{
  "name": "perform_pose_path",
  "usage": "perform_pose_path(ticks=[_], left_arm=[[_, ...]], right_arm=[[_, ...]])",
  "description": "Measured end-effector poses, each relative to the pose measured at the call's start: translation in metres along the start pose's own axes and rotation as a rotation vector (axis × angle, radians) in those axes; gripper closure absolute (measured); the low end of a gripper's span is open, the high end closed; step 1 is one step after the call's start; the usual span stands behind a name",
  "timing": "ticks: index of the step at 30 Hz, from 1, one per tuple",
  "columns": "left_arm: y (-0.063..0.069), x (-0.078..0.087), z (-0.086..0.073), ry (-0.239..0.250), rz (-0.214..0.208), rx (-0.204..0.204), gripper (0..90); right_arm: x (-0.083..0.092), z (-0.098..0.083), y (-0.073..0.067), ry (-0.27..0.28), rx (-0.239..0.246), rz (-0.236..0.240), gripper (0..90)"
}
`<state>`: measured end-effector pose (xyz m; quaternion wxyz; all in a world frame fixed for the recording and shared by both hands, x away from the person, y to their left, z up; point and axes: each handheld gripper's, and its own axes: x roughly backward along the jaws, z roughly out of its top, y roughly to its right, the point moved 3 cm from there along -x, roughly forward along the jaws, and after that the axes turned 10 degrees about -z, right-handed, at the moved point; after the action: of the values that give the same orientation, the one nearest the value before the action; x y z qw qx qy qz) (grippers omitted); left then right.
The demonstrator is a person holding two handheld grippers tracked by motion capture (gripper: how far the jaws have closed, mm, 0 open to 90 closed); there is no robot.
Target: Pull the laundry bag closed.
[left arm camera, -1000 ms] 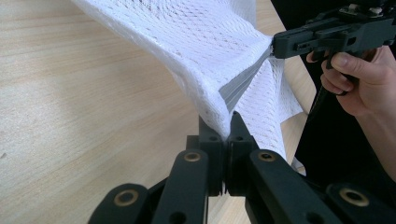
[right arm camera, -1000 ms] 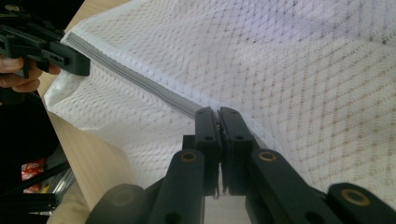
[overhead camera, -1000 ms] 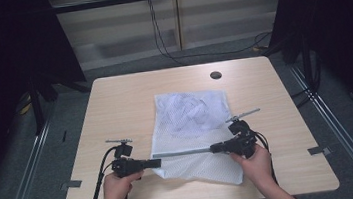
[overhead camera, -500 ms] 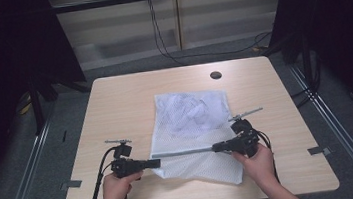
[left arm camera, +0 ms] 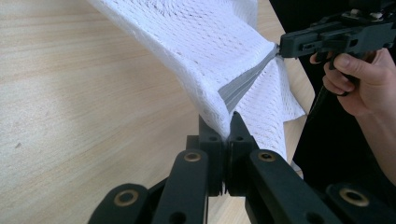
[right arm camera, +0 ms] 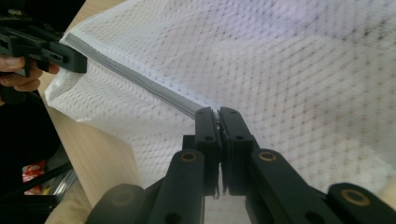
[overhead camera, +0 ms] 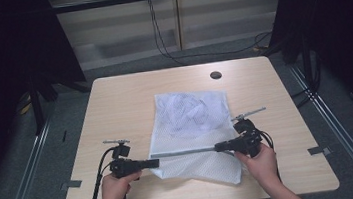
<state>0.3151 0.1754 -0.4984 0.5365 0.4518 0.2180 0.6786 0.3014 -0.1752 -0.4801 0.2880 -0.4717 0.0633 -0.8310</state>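
A white mesh laundry bag (overhead camera: pixel 193 128) lies on the wooden table (overhead camera: pixel 124 100), its near part lifted by the two grippers. The left gripper (left arm camera: pixel 227 123) has its jaws closed tight on one end of the bag's grey zipper strip (overhead camera: pixel 183 152). The right gripper (right arm camera: pixel 215 114) is clamped just as tightly on the other end. Between them the zipper strip is stretched straight and taut, with mesh hanging below it.
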Motion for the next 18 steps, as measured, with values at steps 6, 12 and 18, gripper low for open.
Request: perform_pose_path(ticks=[6,12,18], left_arm=[[0.0012,0.0016,-0.0011,0.007,0.001,0.001,88.6],[0.0016,0.0035,-0.0023,0.014,0.011,-0.006,88.6],[0.0030,0.0061,-0.0038,0.024,0.007,0.005,88.6]], right_arm=[[0.0032,0.0004,0.0046,0.006,-0.013,0.003,86.8],[0.0044,0.0004,0.0056,0.004,-0.012,-0.001,86.8],[0.0065,-0.0004,0.0075,0.003,-0.001,-0.008,86.8]])
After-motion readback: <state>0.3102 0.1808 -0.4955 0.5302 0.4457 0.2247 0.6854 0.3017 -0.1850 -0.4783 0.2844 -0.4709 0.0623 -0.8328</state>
